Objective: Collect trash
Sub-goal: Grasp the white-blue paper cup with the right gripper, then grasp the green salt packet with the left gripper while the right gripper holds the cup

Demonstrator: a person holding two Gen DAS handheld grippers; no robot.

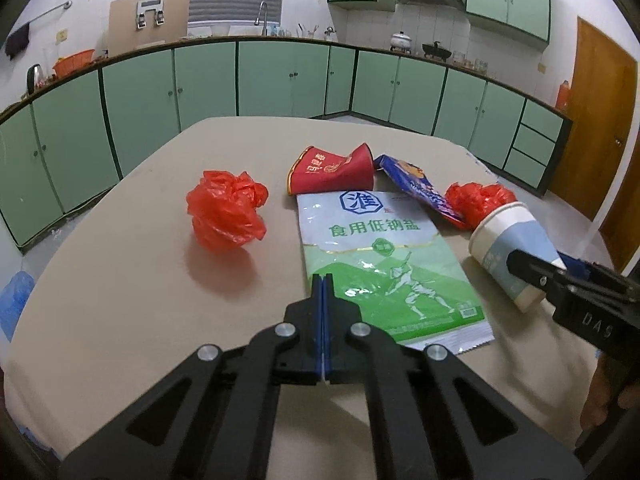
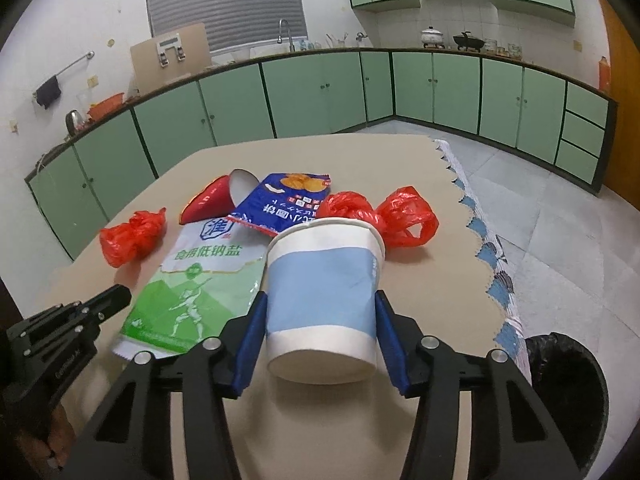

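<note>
Between the right gripper's (image 2: pixel 320 344) blue pads lies a toppled paper cup (image 2: pixel 326 292), white with a pale-blue band, base nearest; the pads sit against its sides, apparently clamped. Just ahead of the left gripper (image 1: pixel 322 280), whose jaws are pressed together with the edge of a glossy green-and-white salt bag (image 1: pixel 384 256) apparently pinched between them, lies crinkled red plastic (image 1: pixel 226 210). Squeezing gently should keep the thin cup from buckling before the black-lined bin (image 2: pixel 568 396).

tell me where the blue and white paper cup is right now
The paper cup lies on its side on the table, between the fingers of the right gripper, beside the green salt bag and in front of a red plastic bag.
</note>
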